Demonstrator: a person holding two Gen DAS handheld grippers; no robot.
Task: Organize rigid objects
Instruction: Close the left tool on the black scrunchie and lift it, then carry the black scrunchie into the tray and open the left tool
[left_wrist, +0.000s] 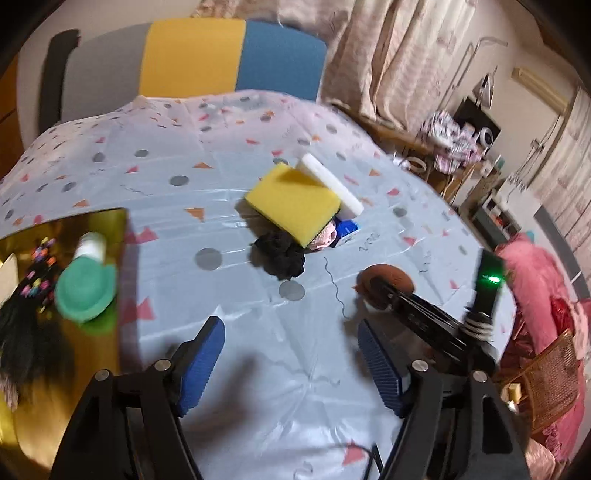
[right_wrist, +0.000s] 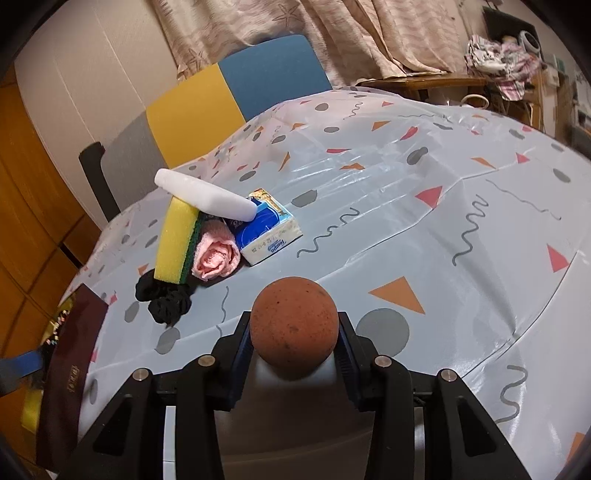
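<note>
My right gripper (right_wrist: 293, 334) is shut on a brown ball (right_wrist: 293, 326), its blue pads pressing both sides; the left wrist view shows that ball (left_wrist: 388, 282) at the right, held just above the table. My left gripper (left_wrist: 291, 354) is open over bare tablecloth, nothing between its blue pads. On the left stands a gold box (left_wrist: 107, 221) holding a green cap-like object (left_wrist: 85, 291), a white bottle (left_wrist: 90, 247) and dark items. At mid-table lies a pile: yellow sponge (right_wrist: 175, 242), white block (right_wrist: 207, 195), pink rolled cloth (right_wrist: 216, 258), blue tissue pack (right_wrist: 269, 230), black cloth (right_wrist: 164, 297).
A patterned plastic cloth (right_wrist: 424, 229) covers the table. A yellow, blue and grey chair (left_wrist: 229, 59) stands behind the far edge. A dark red lid (right_wrist: 70, 373) lies at the left edge in the right wrist view. Pink bedding (left_wrist: 535, 280) and cluttered furniture sit to the right.
</note>
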